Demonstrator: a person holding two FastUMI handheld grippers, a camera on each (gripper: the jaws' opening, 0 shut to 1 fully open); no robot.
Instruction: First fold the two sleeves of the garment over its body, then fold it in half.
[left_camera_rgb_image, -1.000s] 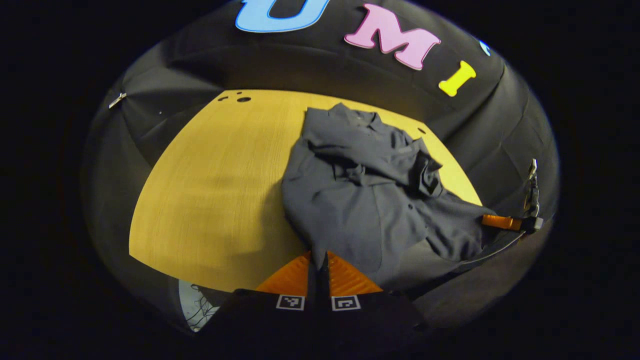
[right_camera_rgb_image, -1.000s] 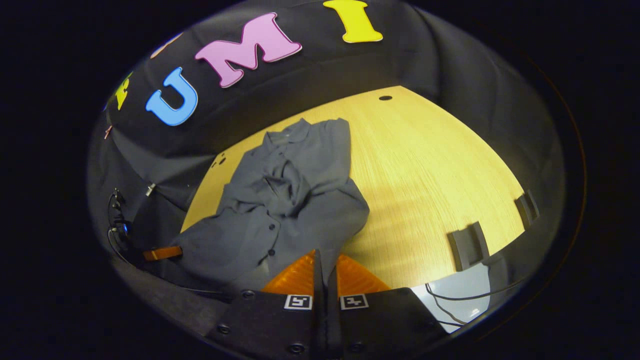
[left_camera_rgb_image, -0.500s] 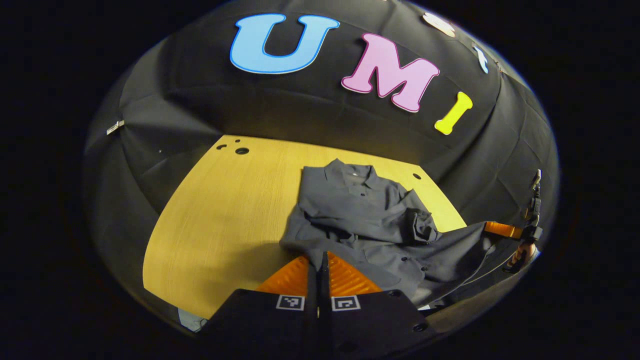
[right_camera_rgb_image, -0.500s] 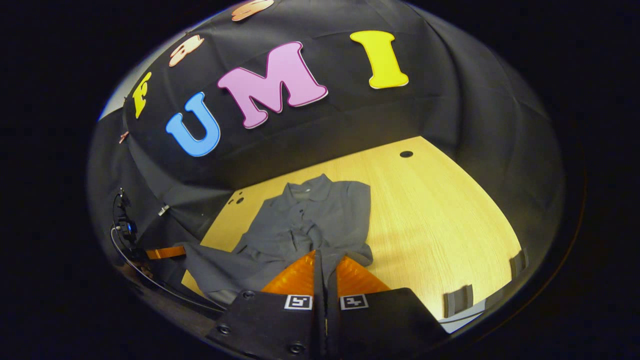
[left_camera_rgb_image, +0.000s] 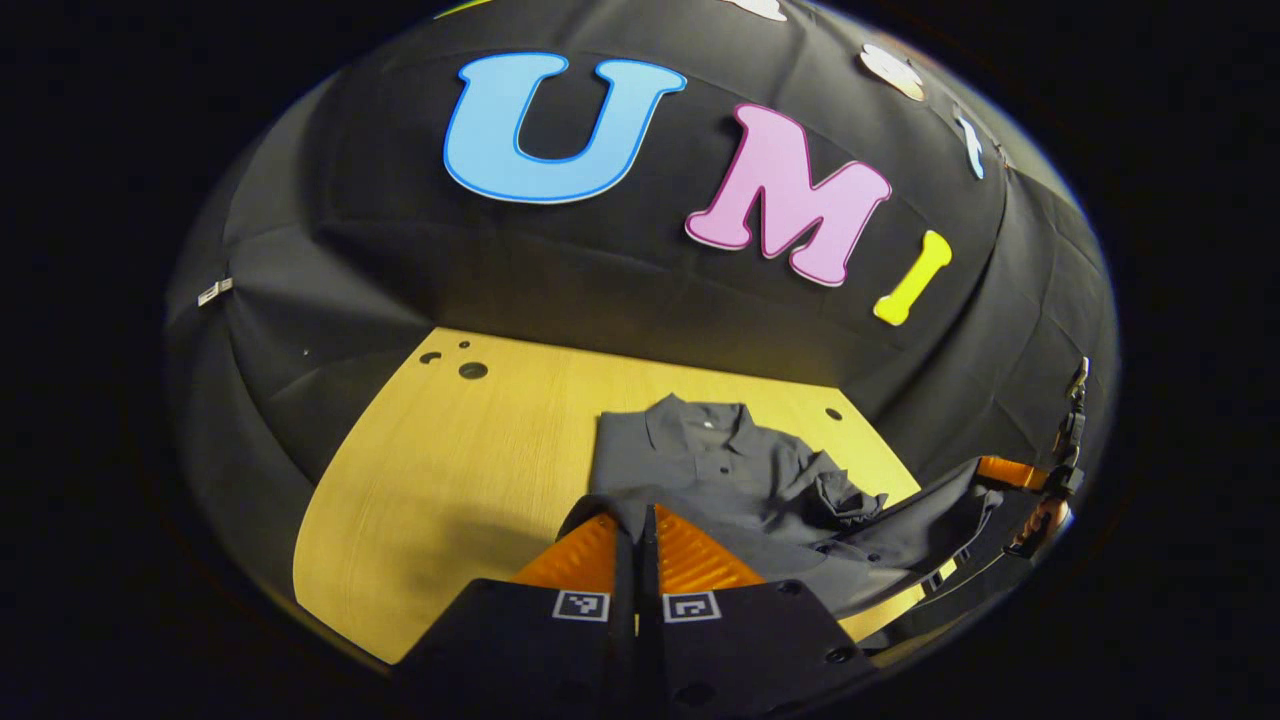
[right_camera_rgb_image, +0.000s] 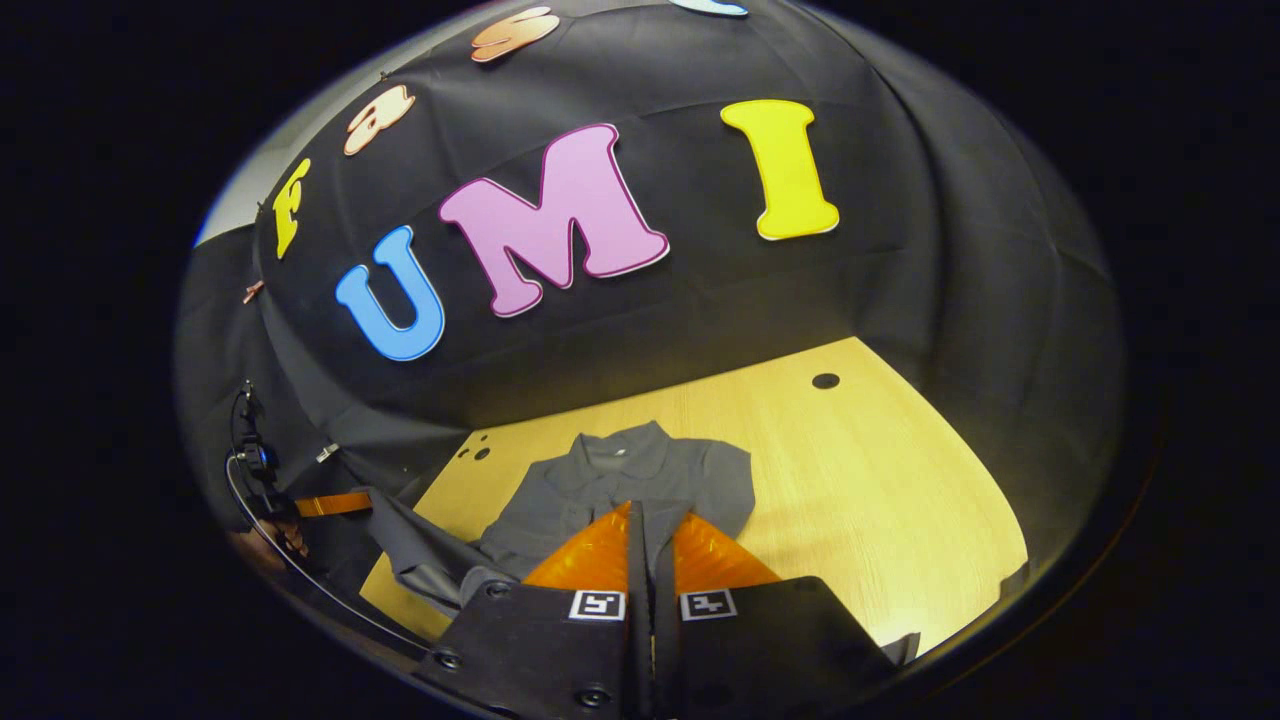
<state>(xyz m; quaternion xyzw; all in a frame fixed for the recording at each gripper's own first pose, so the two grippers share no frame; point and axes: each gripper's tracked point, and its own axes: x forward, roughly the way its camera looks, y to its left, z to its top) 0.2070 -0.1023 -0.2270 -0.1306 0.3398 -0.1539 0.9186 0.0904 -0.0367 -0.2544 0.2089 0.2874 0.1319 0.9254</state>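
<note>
1. Left gripper (left_camera_rgb_image: 636, 520): clenched on the shirt (left_camera_rgb_image: 720, 470) hem, near the table's (left_camera_rgb_image: 440, 480) front edge.
2. Shirt: collar toward the back edge, one sleeve bunched on the body.
3. Right gripper (right_camera_rgb_image: 650, 525): clamped on the other hem corner.
4. Carry both corners level toward the collar, keeping the hem taut.
5. Pinch points sit under the fingers; sleeve folds are hard to make out.

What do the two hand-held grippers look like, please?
Each gripper, left gripper and right gripper, has a black body with round screw heads, two ribbed wedge-shaped fingers, and a small square black-and-white marker at each finger's base. A thin dark cable curves beside the far gripper.
</note>
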